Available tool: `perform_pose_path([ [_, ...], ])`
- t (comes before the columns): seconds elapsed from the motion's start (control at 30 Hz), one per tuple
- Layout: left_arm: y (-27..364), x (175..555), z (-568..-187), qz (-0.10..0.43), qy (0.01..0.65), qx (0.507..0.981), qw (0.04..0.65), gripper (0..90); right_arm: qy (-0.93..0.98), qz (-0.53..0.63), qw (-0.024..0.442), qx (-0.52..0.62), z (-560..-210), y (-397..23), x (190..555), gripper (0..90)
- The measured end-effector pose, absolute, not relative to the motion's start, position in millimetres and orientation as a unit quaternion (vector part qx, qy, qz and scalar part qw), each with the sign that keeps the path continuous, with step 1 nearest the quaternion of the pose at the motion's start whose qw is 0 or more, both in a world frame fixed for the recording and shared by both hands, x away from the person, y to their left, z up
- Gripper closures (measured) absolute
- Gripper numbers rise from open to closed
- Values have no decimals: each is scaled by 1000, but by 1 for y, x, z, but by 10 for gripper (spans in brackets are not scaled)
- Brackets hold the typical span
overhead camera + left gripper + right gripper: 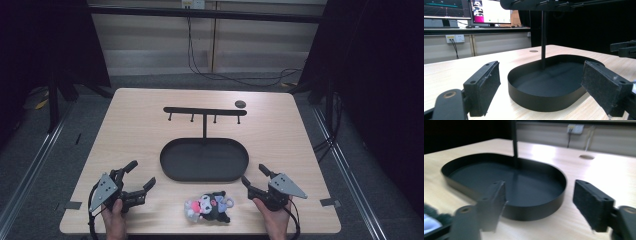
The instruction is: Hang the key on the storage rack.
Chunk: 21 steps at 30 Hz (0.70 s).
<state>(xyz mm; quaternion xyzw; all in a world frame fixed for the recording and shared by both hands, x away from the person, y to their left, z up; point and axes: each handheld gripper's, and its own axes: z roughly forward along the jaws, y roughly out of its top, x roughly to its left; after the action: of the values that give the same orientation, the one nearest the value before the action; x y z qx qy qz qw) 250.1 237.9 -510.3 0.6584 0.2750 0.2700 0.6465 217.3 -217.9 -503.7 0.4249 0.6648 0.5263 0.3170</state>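
A small plush toy (209,206), black, white and pink with a ring loop, lies on the wooden table (135,135) near the front edge. Behind it stands a black oval tray (204,160) with a post and a hook bar (205,111) above. My left gripper (141,175) rests at the front left, open, nothing between its pads (486,85). My right gripper (255,176) sits at the front right, also open and empty. Both point toward the black oval tray (544,85) (506,182). A dark furry edge of the plush toy (431,218) shows at the lower left of the right gripper view.
A round cable hole (240,104) lies at the back right of the table. Beyond the table are a wall panel with cables (235,75) and dark curtains. Monitors (490,11) stand on a desk in the left gripper view.
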Motion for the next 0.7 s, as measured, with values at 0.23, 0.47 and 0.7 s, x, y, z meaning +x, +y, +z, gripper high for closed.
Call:
perform_pose_path([
  [0.23,238,250,-510,270,275,658,646,151,698,513,278,415,-493,-212,221,301],
  [0.47,238,250,-510,270,275,659,646,151,735,482,245,410,-475,-206,228,368],
  [0.7,238,250,-510,270,275,659,646,152,774,459,197,388,-467,-198,238,413],
])
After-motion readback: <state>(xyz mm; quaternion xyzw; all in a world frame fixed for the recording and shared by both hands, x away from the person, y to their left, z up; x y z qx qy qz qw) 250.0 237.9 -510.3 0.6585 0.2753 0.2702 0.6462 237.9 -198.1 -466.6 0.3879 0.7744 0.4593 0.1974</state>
